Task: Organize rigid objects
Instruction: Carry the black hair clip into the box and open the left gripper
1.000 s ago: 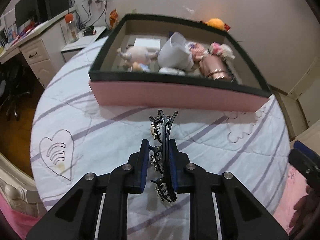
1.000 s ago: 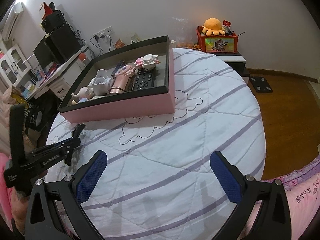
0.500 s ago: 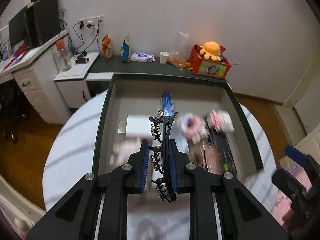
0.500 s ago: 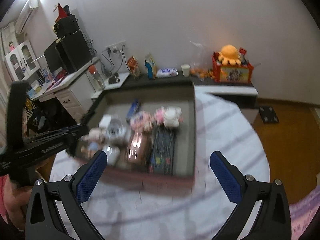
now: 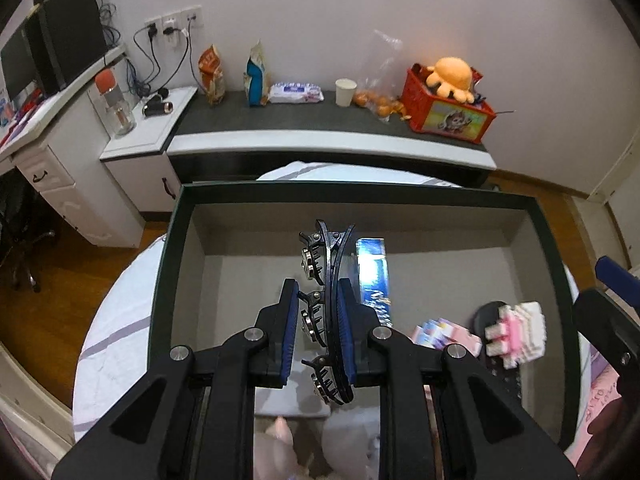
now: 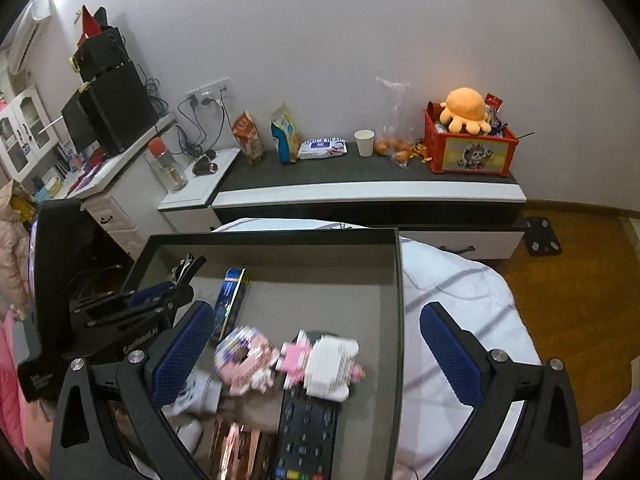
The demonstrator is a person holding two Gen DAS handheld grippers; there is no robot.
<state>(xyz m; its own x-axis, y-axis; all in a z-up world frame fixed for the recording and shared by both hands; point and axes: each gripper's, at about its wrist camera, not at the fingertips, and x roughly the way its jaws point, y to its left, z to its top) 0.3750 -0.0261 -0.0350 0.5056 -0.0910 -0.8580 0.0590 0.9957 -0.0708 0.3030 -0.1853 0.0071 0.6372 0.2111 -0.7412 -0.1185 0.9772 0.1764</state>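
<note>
My left gripper (image 5: 318, 308) is shut on a black hair claw clip (image 5: 326, 264) and holds it above the far left part of the dark-rimmed box (image 5: 360, 192). The box holds a blue carton (image 5: 374, 276), pink block toys (image 5: 516, 332), a black remote (image 6: 308, 432) and a copper-coloured cylinder (image 6: 236, 452). My right gripper (image 6: 316, 360) is open and empty above the box's right half. The left gripper (image 6: 160, 300) with the clip's tip (image 6: 186, 266) also shows in the right wrist view.
The box (image 6: 398, 300) sits on a round bed with a white striped cover (image 6: 452, 288). Behind stands a low black-and-white cabinet (image 5: 328, 140) with snacks, a cup and a red crate (image 5: 448, 108). A white desk (image 5: 48, 152) is at the left.
Both grippers have risen and moved forward, from the bed cover in front of the box to above its inside. The left gripper still holds the clip.
</note>
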